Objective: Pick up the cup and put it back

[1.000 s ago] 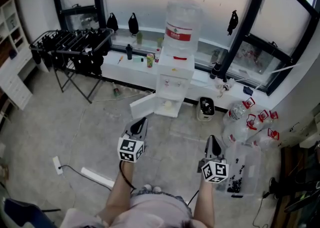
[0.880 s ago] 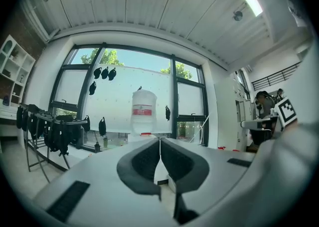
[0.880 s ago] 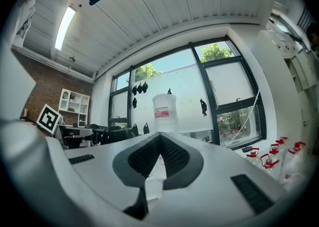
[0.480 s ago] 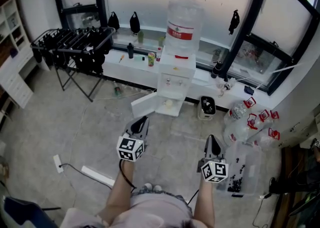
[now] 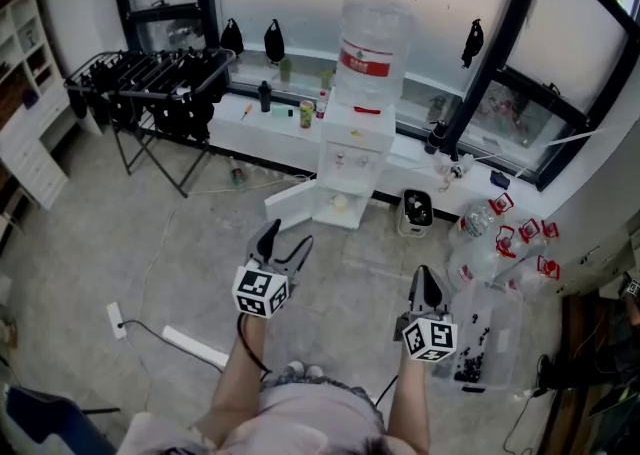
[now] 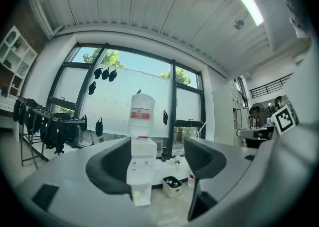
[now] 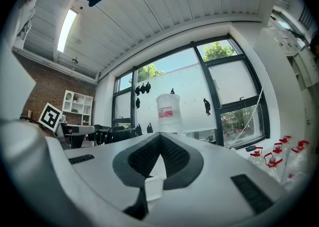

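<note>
A white water dispenser (image 5: pixel 352 158) with a big bottle (image 5: pixel 372 38) on top stands by the window. Its lower cabinet door (image 5: pixel 288 207) hangs open, and a pale cup (image 5: pixel 340 202) sits inside the compartment. My left gripper (image 5: pixel 283 240) hovers over the floor short of the door; its jaws have just been opening and stand open with nothing between them. In the left gripper view (image 6: pixel 159 163) the dispenser (image 6: pixel 140 156) shows between the jaws, with the cup (image 6: pixel 136 195) low beside the left jaw. My right gripper (image 5: pixel 425 286) is shut and empty, further right (image 7: pixel 160 157).
A black drying rack (image 5: pixel 150 83) stands at the left. Right of the dispenser are a small white bin (image 5: pixel 413 213), several empty water bottles (image 5: pixel 500 238) and a clear plastic box (image 5: pixel 485 338). A power strip (image 5: pixel 116 320) with its cable lies on the floor at the left.
My left gripper's jaws have opened from shut. Both hands stay about where they were, and the right gripper remains shut.
</note>
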A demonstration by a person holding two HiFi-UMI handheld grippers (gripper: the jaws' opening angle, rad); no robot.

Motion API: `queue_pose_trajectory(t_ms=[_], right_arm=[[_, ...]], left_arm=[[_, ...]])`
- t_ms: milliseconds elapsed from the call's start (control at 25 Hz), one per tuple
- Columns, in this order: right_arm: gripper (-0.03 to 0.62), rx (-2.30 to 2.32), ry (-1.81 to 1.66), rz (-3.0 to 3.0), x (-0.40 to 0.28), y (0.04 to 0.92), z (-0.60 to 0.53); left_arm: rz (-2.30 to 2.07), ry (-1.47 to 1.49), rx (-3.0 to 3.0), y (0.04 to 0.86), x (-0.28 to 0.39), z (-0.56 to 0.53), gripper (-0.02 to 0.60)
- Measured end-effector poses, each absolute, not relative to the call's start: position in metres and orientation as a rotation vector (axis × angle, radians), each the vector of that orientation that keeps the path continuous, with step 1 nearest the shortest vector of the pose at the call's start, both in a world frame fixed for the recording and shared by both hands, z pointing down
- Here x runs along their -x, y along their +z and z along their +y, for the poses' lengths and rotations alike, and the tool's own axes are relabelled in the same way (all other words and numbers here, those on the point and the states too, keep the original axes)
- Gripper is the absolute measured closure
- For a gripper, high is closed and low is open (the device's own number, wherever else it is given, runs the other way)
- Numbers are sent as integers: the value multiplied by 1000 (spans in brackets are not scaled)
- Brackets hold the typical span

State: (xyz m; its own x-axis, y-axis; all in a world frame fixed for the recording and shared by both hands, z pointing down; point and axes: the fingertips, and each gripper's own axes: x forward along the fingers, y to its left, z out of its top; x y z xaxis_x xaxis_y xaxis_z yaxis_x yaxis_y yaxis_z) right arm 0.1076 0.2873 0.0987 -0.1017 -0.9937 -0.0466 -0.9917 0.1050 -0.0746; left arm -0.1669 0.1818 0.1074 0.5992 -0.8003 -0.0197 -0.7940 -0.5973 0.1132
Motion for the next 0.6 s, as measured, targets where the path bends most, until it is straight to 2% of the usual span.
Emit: queue_pose_trajectory(t_ms=[80,240,600], right_arm=[[577,2047,-37,2269,-107,98,289],[577,2046,-36,2265,-106,98,292],[577,2073,-51,2234,-97,99,301]], left_arm=[[-1367,-124,-2727,106,170,183,228],[-1390,-132,-2710,111,175,186,187],[-1362,-112,-2724,113,180,187,178]])
